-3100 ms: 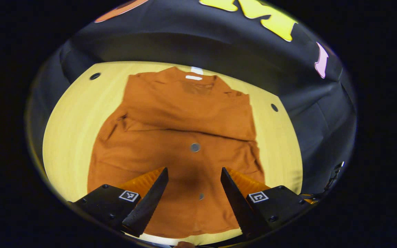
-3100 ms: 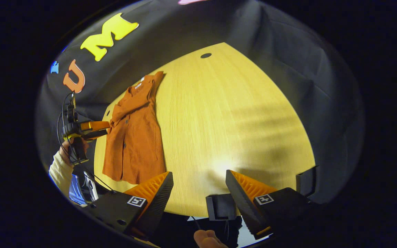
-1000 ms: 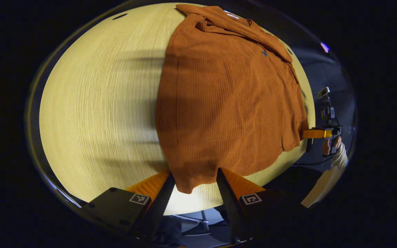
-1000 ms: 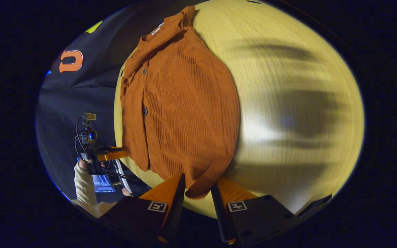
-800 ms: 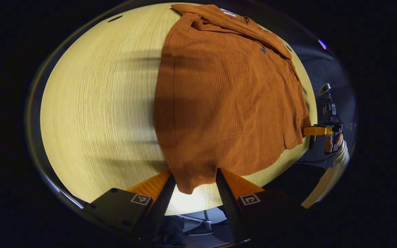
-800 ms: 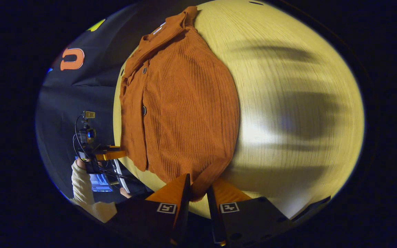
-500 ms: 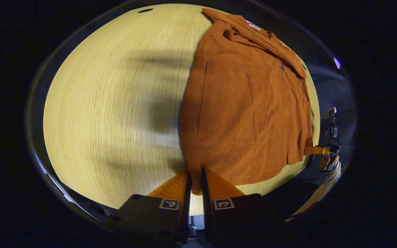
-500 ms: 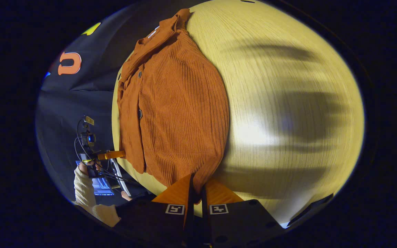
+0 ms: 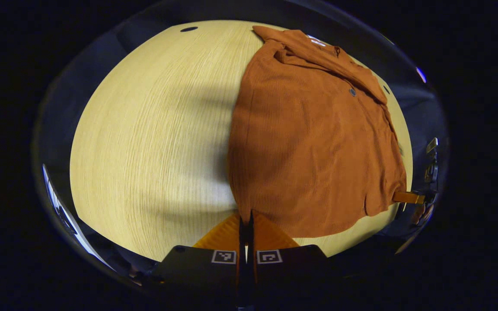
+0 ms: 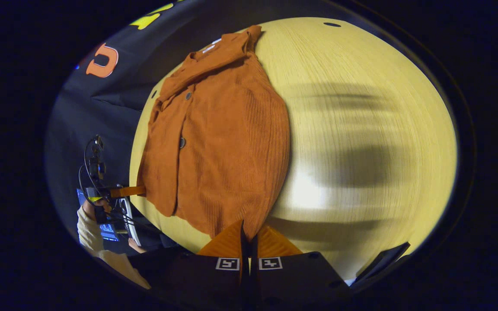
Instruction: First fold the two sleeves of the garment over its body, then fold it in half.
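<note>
**Both tongs clamp the hem corners — the half-fold is about to go**

The change comes fast: a second ago both pairs of tongs stood spread around the near hem, and now each is pinched tight on cloth. In the left gripper view the left tongs (image 9: 245, 224) have their jaws pressed together on the bottom corner of the garment (image 9: 309, 138). In the right gripper view the right tongs (image 10: 248, 235) nip the opposite bottom corner the same way. The garment lies flat on the table (image 9: 145, 142), hem at the near edge, collar toward the far edge by the booth wall. Its sleeves look already laid over the body, so the sleeve step seems done and the half-fold is the step in hand.

With both corners held, the likely call is to lift the hem and carry it toward the collar. Room is generous: bare table runs wide on either outer side. The hem sits close to the near edge, so a slack grip could let cloth slide off.
</note>
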Tool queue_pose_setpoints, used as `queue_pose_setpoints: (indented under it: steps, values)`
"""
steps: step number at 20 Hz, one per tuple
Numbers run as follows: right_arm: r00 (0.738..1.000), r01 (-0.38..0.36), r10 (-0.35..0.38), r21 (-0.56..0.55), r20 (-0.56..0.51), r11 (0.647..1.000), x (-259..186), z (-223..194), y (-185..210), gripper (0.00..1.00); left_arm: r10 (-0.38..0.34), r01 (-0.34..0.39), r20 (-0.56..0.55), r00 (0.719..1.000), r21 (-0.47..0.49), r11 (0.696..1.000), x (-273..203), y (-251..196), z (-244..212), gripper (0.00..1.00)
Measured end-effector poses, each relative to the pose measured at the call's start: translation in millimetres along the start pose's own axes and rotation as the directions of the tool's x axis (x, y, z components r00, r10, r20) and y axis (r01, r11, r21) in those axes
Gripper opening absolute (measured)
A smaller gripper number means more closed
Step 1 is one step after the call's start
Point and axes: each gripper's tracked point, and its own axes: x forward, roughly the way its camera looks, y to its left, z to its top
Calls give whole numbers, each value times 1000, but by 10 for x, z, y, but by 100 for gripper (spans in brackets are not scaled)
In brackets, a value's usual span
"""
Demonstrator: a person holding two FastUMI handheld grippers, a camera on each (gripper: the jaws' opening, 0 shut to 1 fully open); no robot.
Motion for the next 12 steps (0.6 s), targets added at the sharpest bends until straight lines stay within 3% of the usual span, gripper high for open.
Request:
queue_pose_setpoints:
  steps: [5, 12]
  values:
    - [996, -33, 34, -15, 82, 999, -346, 318, 370, 1, -2, 2, 96, 995, 5, 1000, -436, -251, 384, 3]
    - [975, -71, 95, -124, 202, 990, -825, 1163, 1037, 1, -73, 62, 221, 972, 55, 997, -1122, -687, 1459, 3]
